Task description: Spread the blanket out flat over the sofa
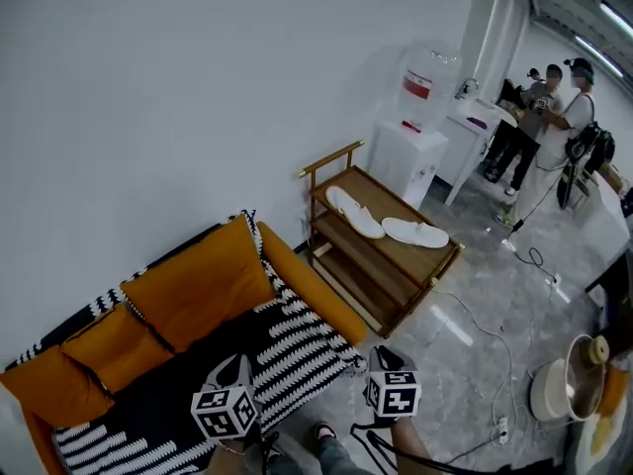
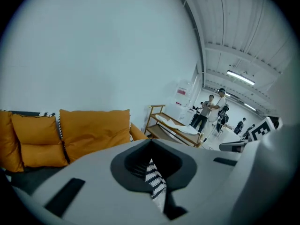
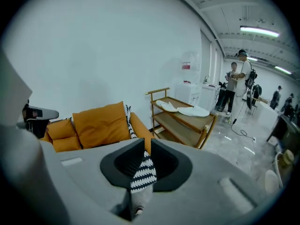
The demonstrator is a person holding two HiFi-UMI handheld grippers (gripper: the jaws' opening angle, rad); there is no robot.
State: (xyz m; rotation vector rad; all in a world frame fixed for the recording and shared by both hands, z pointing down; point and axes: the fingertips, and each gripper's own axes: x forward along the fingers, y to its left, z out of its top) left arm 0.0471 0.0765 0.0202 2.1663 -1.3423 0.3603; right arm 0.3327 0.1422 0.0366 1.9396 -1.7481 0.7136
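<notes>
The black and white patterned blanket [image 1: 287, 349] lies over the seat of the orange sofa [image 1: 309, 287], below three orange cushions [image 1: 198, 285]. Its front edge hangs near both grippers at the bottom of the head view. My left gripper [image 1: 234, 376] is shut on a fold of the blanket [image 2: 154, 182], which shows between the jaws of the left gripper [image 2: 151, 172]. My right gripper [image 1: 389, 359] is at the sofa's front right corner. In the right gripper view, the right gripper [image 3: 140, 168] pinches a striped piece of blanket [image 3: 143, 172].
A wooden shelf rack [image 1: 435, 265] with white slippers [image 1: 415, 232] stands right of the sofa, then a water dispenser [image 1: 410, 146]. People [image 1: 554, 127] stand at the far right. Cables [image 1: 495, 364] and a metal pot [image 1: 564, 384] lie on the floor. My shoe [image 1: 324, 431] is below.
</notes>
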